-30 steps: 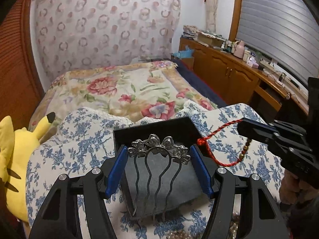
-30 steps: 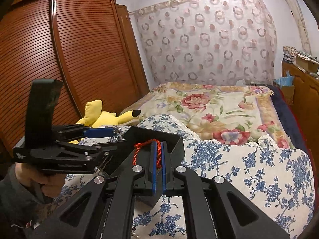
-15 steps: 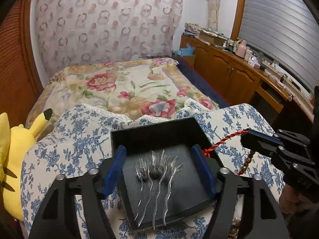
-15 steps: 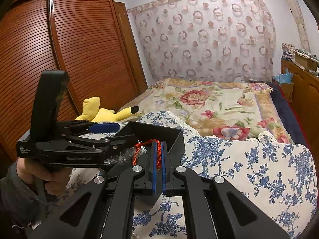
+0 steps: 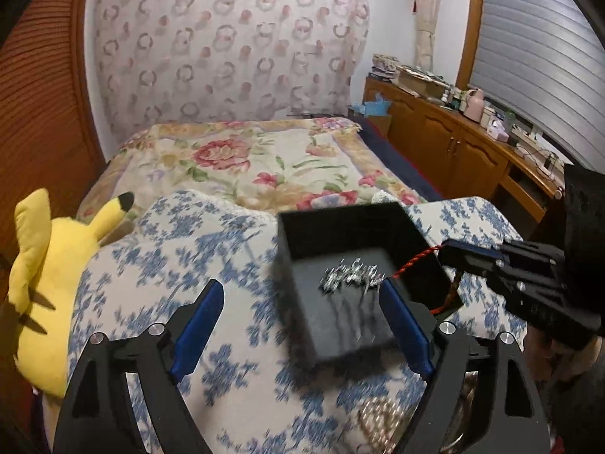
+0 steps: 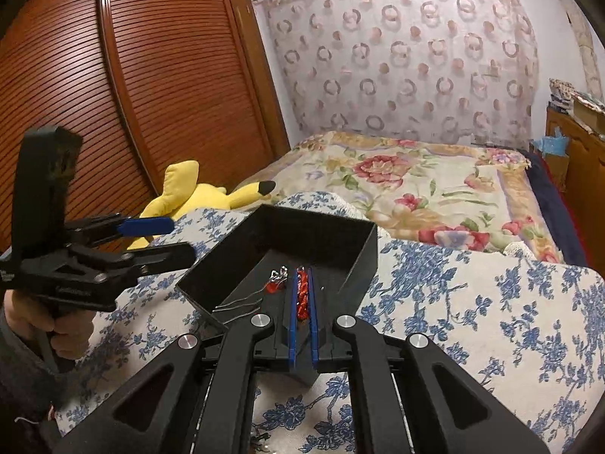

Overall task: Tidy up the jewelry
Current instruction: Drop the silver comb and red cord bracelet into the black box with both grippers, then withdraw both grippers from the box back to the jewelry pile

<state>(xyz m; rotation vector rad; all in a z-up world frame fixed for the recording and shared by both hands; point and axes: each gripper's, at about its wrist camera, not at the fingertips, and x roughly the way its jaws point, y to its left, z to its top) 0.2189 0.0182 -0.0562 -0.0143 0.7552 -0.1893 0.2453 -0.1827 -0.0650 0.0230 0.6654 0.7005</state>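
Two grippers in play over one black tray [image 5: 342,227]. Left gripper [image 5: 302,325]: jaws wide apart, nothing between the blue pads. One second ago those pads bracketed the silver hair comb [image 5: 353,278] at its ornamented crown; half a second ago the comb was dropping free; now it lies on the tray floor, tines trailing toward 6 o'clock in the left wrist view. The gripper has also shifted off toward 9 o'clock, so the tray sits at its right finger rather than centred. Judgement: comb placement is done and the left side is free for another piece.

Right gripper [image 6: 301,299]: jaws together, clamped on the red twisted cord [image 6: 301,297]. It has moved from above the tray's near wall to inside the tray's opening; in the right wrist view the cord hangs between the pads just beside the comb, at about 3 o'clock of it. Whether the cord touches the floor cannot be told. Judgement: cord release is the step pending.

Materials and shapes:
- Tray: rigid, matte black, square, straight upright walls, dark felt-like lining.
- Comb: bright metal, floral filigree crown, long thin wavy tines; blurred in the left view.
- Cord: braided red rope, limp; a section runs over the tray's rim at 3 o'clock in the left wrist view.
- Support: white quilt with blue floral print [image 5: 234,370], soft and uneven; tray sits slightly tilted on it.
- Beaded pieces [image 5: 382,422], pale and blurred, lie on the quilt at 6 o'clock of the tray, not yet sorted.
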